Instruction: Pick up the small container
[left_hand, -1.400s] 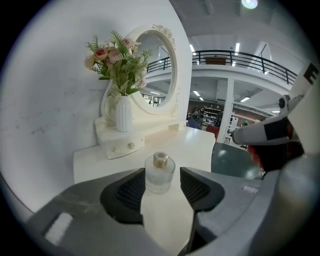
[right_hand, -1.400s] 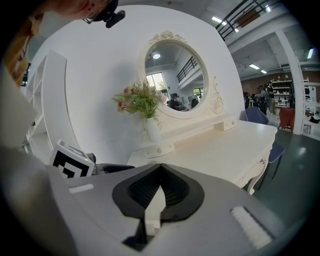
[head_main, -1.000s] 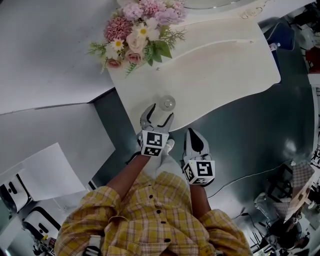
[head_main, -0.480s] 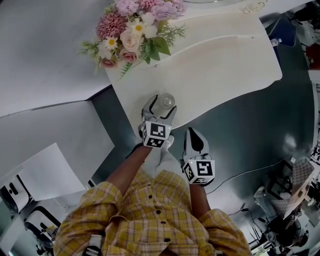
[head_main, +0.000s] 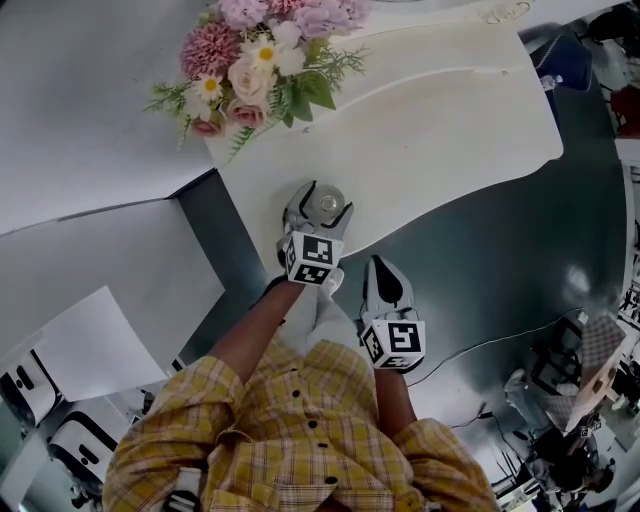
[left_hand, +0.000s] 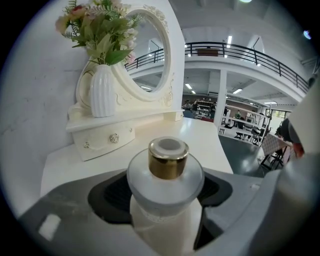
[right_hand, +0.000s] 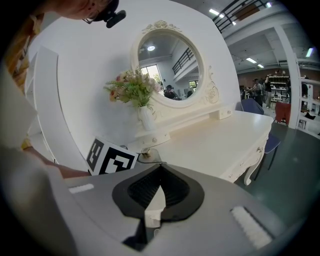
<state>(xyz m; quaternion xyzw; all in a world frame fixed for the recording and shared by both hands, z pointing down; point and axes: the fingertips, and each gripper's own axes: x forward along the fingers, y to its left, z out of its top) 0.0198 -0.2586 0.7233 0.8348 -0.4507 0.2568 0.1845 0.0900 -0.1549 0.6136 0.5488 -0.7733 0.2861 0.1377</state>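
The white table (head_main: 450, 130) runs out ahead of both grippers. At its far end, well beyond the left gripper (head_main: 322, 207) and to the left of its line of sight, stands an oval mirror (left_hand: 150, 55) on a little drawer base. A white ribbed vase (left_hand: 102, 91) of flowers (head_main: 255, 65) stands in front of the mirror, well clear of the reach. The left gripper is thrust forward over the table's near edge, low and roughly level, probably so that its pads meet the body of the thing and not its neck. Its jaws stand wide apart with the small container (left_hand: 165, 200) directly between them. This is a pale, frosted bottle that stands upright on the table close to that edge. The dark pads show on either side of its shoulders, and a shadowed gap shows on the right side, so I judge the grip not yet taken, though the wide-angle view makes contact on the left hard to rule out. The right gripper (right_hand: 159, 172) hangs back beside and behind the left one, off the table's edge. Its jaws are drawn together on nothing, since one gripper is enough for so small a thing. The container's gold cap (left_hand: 168, 159) rises just above the jaw line, free of the pads.
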